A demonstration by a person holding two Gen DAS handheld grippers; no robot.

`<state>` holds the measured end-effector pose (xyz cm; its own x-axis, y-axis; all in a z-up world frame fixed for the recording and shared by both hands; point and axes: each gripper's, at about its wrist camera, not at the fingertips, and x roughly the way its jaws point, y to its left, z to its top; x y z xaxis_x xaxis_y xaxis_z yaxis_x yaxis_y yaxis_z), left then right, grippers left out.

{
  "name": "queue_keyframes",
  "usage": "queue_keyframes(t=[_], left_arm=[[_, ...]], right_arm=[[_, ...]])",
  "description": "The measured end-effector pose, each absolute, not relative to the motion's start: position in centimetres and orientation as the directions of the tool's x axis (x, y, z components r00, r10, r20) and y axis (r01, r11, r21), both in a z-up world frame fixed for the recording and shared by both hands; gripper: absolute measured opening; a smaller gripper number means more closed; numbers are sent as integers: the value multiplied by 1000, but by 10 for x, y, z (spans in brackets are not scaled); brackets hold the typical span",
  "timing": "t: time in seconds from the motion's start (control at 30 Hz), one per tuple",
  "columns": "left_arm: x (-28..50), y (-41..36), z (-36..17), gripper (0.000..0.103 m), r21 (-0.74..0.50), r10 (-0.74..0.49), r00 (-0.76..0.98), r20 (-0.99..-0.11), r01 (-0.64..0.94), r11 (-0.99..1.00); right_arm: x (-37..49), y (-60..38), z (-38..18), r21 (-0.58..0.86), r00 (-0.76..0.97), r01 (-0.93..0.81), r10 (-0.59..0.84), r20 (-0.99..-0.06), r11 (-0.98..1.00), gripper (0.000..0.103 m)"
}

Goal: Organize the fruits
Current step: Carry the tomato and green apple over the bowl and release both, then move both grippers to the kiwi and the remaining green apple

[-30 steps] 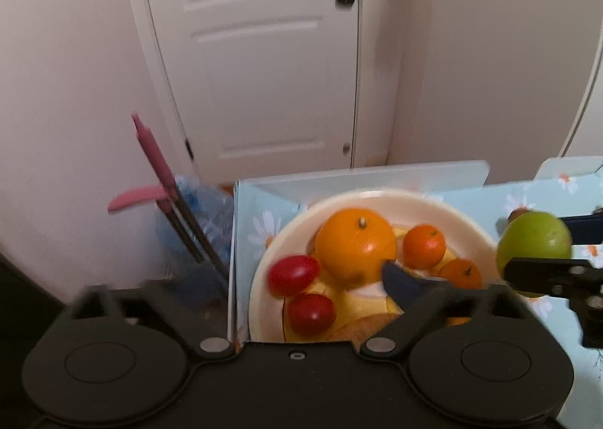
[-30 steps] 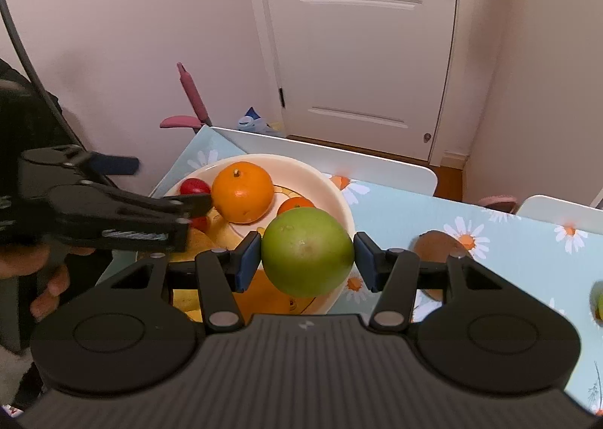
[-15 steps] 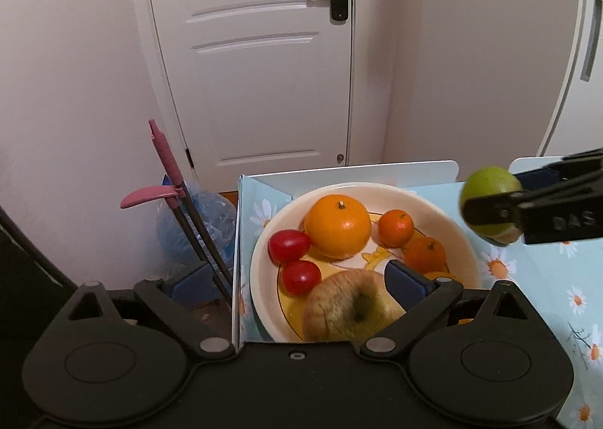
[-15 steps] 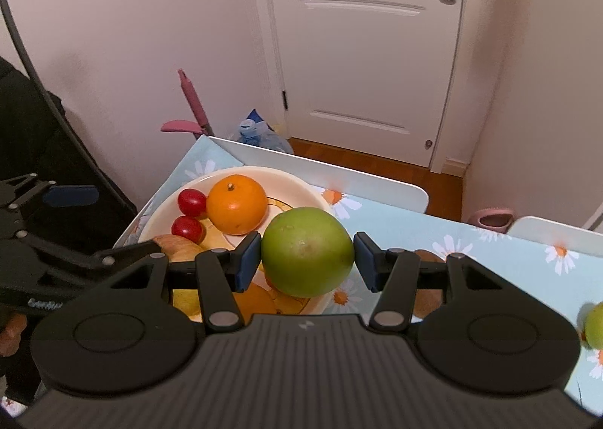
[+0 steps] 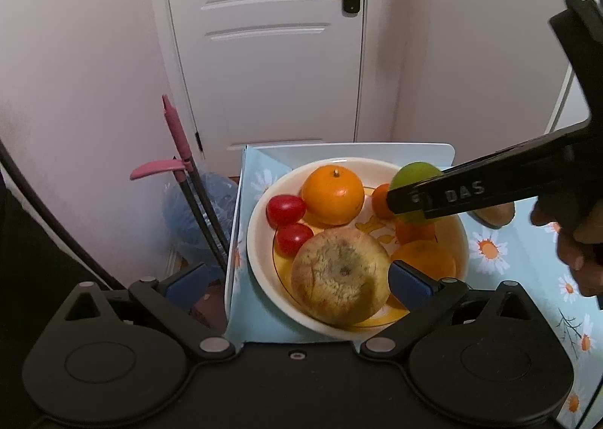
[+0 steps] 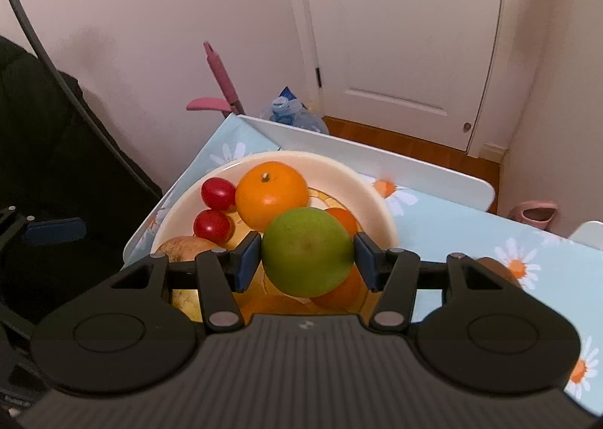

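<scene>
Left wrist: 2 red tomatoes (image 5: 285,209), 1 bowl (image 5: 260,240).

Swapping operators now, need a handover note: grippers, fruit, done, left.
Right gripper: shut on the green apple, held above the bowl.
Left gripper: open, empty, at the bowl's near edge.
In the bowl: big orange, two tomatoes, a blemished apple, small oranges.
On the table, outside the bowl: a brown fruit, mostly hidden by the right gripper.
Done: green apple picked up, brought over the bowl.
Left: release it into the bowl, likely on its right side; then the brown fruit.
</scene>
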<state>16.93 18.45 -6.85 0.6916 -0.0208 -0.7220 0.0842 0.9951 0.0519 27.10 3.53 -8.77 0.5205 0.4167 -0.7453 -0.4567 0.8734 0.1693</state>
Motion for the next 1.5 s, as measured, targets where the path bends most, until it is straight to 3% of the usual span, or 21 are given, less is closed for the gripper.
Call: queue_keyframes(t=[0.17, 0.27, 0.3, 0.33, 0.9, 1.5], left_arm=[[164, 185, -72, 103, 48, -14, 686, -728, 71, 996], [163, 186, -74, 103, 47, -1, 679, -734, 52, 998], [163, 186, -75, 103, 43, 2, 674, -739, 45, 998], [163, 186, -75, 103, 42, 5, 670, -743, 38, 998], [146, 164, -43, 103, 9, -48, 709, -703, 76, 997], [105, 35, -16, 103, 80, 51, 777, -627, -1, 997]], right_arm=[[271, 43, -92, 177, 503, -482, 436, -746, 858, 69], [268, 42, -87, 180, 524, -489, 452, -722, 853, 87], [266, 41, -84, 172, 541, -482, 446, -713, 859, 102], [264, 40, -82, 163, 560, -473, 438, -703, 866, 103], [209, -25, -41, 127, 658, -369, 356, -663, 921, 103], [160, -202, -24, 82, 716, -287, 270, -643, 954, 103]])
